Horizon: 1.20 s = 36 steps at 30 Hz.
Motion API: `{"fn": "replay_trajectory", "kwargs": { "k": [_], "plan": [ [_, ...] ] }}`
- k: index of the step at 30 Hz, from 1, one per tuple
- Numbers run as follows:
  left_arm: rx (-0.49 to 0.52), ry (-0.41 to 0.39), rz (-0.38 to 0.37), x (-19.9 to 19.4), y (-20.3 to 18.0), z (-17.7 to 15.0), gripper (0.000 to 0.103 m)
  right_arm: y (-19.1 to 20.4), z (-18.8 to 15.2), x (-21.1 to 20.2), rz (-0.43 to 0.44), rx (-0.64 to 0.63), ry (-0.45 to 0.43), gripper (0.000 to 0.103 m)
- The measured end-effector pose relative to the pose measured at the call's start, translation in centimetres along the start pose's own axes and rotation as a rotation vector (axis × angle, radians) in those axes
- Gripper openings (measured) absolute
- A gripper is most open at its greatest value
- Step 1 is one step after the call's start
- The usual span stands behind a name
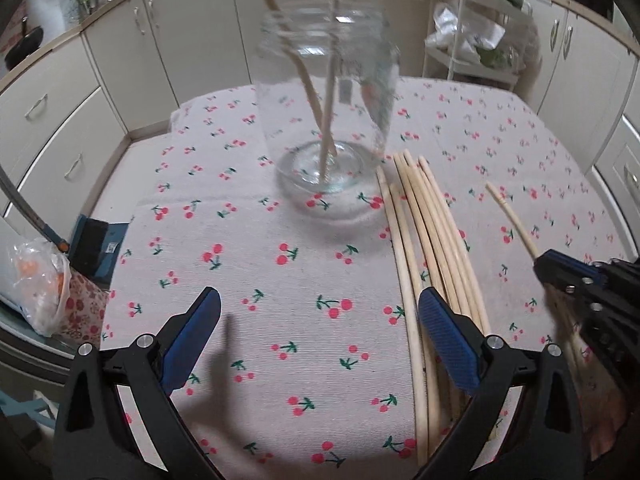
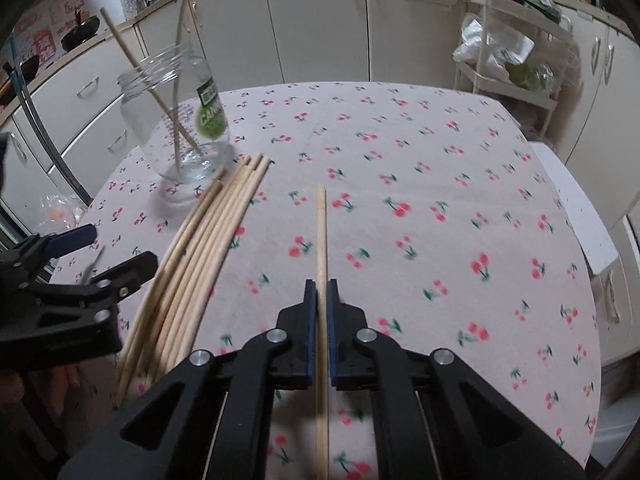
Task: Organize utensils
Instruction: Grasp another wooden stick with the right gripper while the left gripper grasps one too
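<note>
Seven or so loose chopsticks (image 2: 200, 248) crowd beside the jar (image 2: 176, 120).

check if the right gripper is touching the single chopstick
Touching. The right wrist view shows the right gripper with both blue pads pressed against the single chopstick, no gap either side.

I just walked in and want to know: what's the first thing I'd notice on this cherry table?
Probably the clear glass jar at the far side of the cherry-print tablecloth, with two wooden sticks already standing in it. Right beside it lies a bundle of sticks flat on the cloth. Nearer, the right gripper pinches a single stick between its blue pads.
</note>
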<state>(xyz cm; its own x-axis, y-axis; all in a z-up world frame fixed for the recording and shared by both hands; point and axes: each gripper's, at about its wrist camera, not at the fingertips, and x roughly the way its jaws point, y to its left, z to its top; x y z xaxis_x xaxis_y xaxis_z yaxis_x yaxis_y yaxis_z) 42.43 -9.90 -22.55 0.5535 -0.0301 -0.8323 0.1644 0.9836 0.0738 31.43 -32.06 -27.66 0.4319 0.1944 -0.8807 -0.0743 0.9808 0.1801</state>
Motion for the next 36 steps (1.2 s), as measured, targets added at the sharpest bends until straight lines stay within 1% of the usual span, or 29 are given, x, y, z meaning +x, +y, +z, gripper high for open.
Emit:
{"fn": "replay_trajectory", "kwargs": {
  "k": [3,5,6,8,9,10,11,12,13,14,16,17,19,21,22,23,24,25,27,29,30,34,35,36],
  "plan": [
    [0.001,-0.001,0.022,0.2,-0.3,0.2,0.095,-0.5,-0.3,-0.2,0.028,0.031,0.001,0.006],
    [0.0,0.022,0.034,0.5,-0.3,0.2,0.093,-0.5,-0.4,-0.3,0.041,0.046,0.001,0.006],
    [-0.007,0.018,0.03,0.4,-0.2,0.1,0.092,-0.6,-0.5,-0.4,0.046,0.052,0.0,0.006],
    [0.007,0.03,0.026,0.4,-0.5,-0.1,0.081,-0.5,-0.6,-0.5,0.052,0.057,-0.001,0.006],
    [0.012,0.017,0.024,0.2,-0.6,-0.3,0.079,-0.5,-0.7,-0.6,0.055,0.06,-0.001,0.006],
    [0.024,0.015,0.026,0.1,-0.9,-0.4,0.074,-0.5,-0.8,-0.7,0.06,0.062,0.0,0.006],
    [0.036,0.013,0.018,-0.1,-1.2,-0.5,0.065,-0.4,-1.0,-0.8,0.065,0.063,0.003,0.006],
    [0.044,0.015,0.012,-0.3,-1.3,-0.5,0.062,-0.3,-1.2,-0.9,0.07,0.06,0.005,0.006],
    [0.052,0.02,0.005,-0.5,-1.6,-0.6,0.052,-0.2,-1.4,-1.0,0.076,0.058,0.008,0.006],
    [0.055,0.028,-0.011,-0.7,-1.7,-0.8,0.041,0.0,-1.7,-1.2,0.089,0.058,0.014,0.006],
    [0.063,0.044,-0.046,-1.3,-1.9,-1.2,0.028,0.3,-2.4,-1.8,0.109,0.058,0.023,0.006],
    [0.078,0.054,-0.054,-1.7,-2.1,-1.6,0.024,0.4,-2.8,-2.1,0.117,0.059,0.028,0.006],
    [0.106,0.074,-0.085,-2.6,-2.4,-2.4,0.02,0.5,-3.4,-2.8,0.131,0.06,0.035,0.006],
    [0.11,0.088,-0.109,-3.2,-2.2,-3.2,0.02,0.6,-3.4,-3.2,0.111,0.044,0.024,0.006],
    [0.109,0.084,-0.099,-3.5,-2.0,-3.4,0.02,0.6,-3.3,-3.3,0.107,0.04,0.018,0.01],
    [0.103,0.079,-0.092,-3.5,-1.7,-3.3,0.021,0.5,-2.9,-3.3,0.104,0.042,0.008,0.018],
    [0.097,0.08,-0.09,-3.4,-1.6,-3.2,0.022,0.4,-2.4,-3.1,0.097,0.044,0.002,0.021],
    [0.088,0.083,-0.085,-3.2,-1.4,-2.8,0.026,0.4,-2.0,-2.9,0.097,0.043,0.0,0.022],
    [0.062,0.064,-0.081,-2.7,-1.2,-1.4,0.033,0.6,-1.0,-2.3,0.096,0.036,-0.005,0.022],
    [0.062,0.033,-0.066,-2.3,-1.5,-0.2,0.044,0.9,-0.3,-1.6,0.091,0.021,-0.002,0.022],
    [0.07,0.012,-0.045,-1.8,-1.8,0.7,0.045,1.0,-0.1,-1.3,0.086,0.011,0.0,0.022],
    [0.065,0.004,-0.022,0.0,-2.2,2.9,0.045,1.6,0.1,-0.2,0.038,-0.048,0.016,0.022],
    [0.062,0.008,-0.021,0.5,-2.2,3.4,0.045,1.6,0.0,0.0,0.028,-0.06,0.016,0.016],
    [0.063,0.014,-0.026,0.9,-2.2,3.6,0.045,1.6,-0.1,0.1,0.02,-0.065,0.015,0.014]
  ]
}}
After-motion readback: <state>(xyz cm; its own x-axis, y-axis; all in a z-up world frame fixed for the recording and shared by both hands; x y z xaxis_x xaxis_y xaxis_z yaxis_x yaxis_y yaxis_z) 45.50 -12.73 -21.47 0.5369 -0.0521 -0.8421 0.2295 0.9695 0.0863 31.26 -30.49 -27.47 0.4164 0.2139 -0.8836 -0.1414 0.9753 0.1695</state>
